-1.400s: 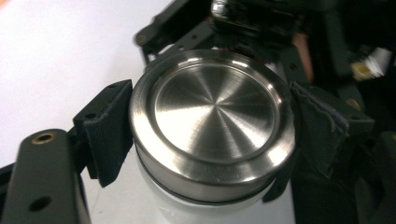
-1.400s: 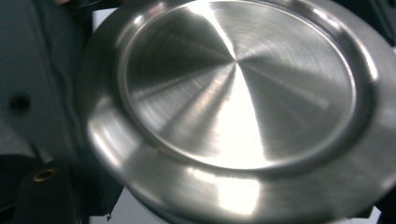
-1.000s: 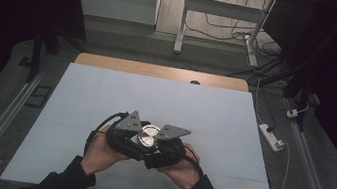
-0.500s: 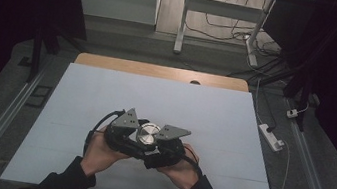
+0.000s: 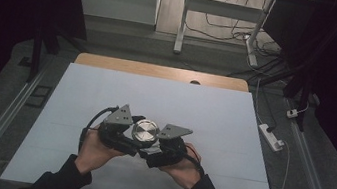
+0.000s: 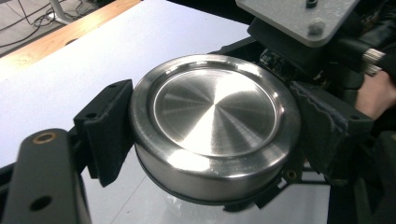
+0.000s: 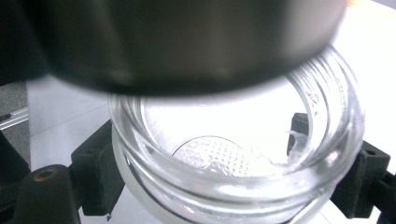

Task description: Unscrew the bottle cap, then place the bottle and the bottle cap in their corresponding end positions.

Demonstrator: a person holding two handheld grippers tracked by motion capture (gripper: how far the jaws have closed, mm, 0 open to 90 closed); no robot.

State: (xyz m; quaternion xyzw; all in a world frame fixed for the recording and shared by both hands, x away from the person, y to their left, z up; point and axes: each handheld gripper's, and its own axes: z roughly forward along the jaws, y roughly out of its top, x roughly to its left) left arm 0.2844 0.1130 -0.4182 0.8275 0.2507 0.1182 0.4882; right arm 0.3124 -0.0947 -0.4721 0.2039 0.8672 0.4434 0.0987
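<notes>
Left gripper view has the round metal lid [image 6: 215, 125] right up close: brushed steel, a raised rim around a flat recessed disc with fine concentric turning marks, and no brand, label or lettering readable anywhere on it. The left gripper [image 6: 212, 135] has its two black ribbed pads closed against opposite sides of the lid's wall, so the jaws stand only as wide as the lid and clamp it. Beyond it lies the grey plate of the other gripper.

Right gripper view looks down into a clear glass jar [image 7: 236, 172] with a threaded neck, empty, its bottom showing a patch of fine embossed dots; no writing can be made out. The right gripper [image 7: 229, 175] is closed on the jar's sides with its black pads. The lid's dark, blurred underside hangs just above the jar's mouth, apart from the threads.

High view places both grippers together over the near middle of the white table [image 5: 214, 111], the lid shining between them, held up off the surface
</notes>
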